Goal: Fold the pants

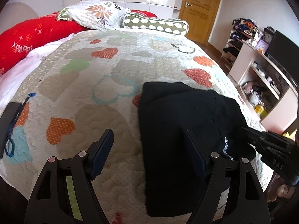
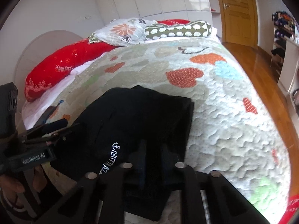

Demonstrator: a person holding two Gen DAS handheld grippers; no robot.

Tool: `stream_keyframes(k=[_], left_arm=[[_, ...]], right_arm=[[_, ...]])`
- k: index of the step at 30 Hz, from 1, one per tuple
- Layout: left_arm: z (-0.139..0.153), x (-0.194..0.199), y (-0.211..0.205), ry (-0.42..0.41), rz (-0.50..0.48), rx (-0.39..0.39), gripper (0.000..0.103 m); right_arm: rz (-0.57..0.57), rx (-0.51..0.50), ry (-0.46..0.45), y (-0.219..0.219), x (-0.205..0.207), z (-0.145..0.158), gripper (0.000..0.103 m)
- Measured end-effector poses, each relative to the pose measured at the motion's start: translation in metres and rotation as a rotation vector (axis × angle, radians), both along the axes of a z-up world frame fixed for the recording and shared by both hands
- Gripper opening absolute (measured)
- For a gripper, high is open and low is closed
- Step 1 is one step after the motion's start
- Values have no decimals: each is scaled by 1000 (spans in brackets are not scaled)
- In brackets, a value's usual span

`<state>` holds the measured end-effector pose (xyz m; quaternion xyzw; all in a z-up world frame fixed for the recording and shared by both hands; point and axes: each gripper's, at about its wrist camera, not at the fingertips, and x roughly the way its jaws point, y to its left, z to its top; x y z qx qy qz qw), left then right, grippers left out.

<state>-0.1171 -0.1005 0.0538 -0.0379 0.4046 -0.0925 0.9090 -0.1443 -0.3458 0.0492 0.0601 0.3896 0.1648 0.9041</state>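
Two grippers work the near edge of the bed (image 1: 115, 85): the right gripper (image 2: 152, 149) is clenched on the black pants (image 2: 134, 115), already folded small there; the left gripper (image 1: 149, 147) hangs released beside them. Best lift evenly, keeping layers aligned. Farther off lie a phone (image 1: 9, 115) and pillows (image 1: 97, 13), none obstructing.

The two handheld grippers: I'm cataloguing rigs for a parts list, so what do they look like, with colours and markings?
Both are black plastic. The left gripper has angular linkage arms with round silver pivot pins, flat dark blue finger pads and a yellow-green strip along one arm. The right gripper has the same black arms, silver pins and dark pads. White lettering is printed on each body.
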Motion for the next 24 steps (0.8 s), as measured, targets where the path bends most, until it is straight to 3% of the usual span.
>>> stream_keyframes(k=[5, 9, 14, 19, 24], left_arm=[[-3, 5, 10, 13, 20, -13, 77], [-4, 7, 10, 14, 3, -29, 77], [-5, 6, 5, 33, -34, -70, 77], [-13, 7, -9, 52, -84, -59, 77], [-14, 6, -14, 43, -80, -47, 78]], right_arm=[[-11, 32, 23, -7, 2, -6, 12], [-2, -31, 3, -5, -2, -4, 10], [-20, -37, 14, -15, -6, -3, 4], [-61, 53, 27, -37, -6, -3, 4], [-57, 133, 24, -39, 2, 1, 12]])
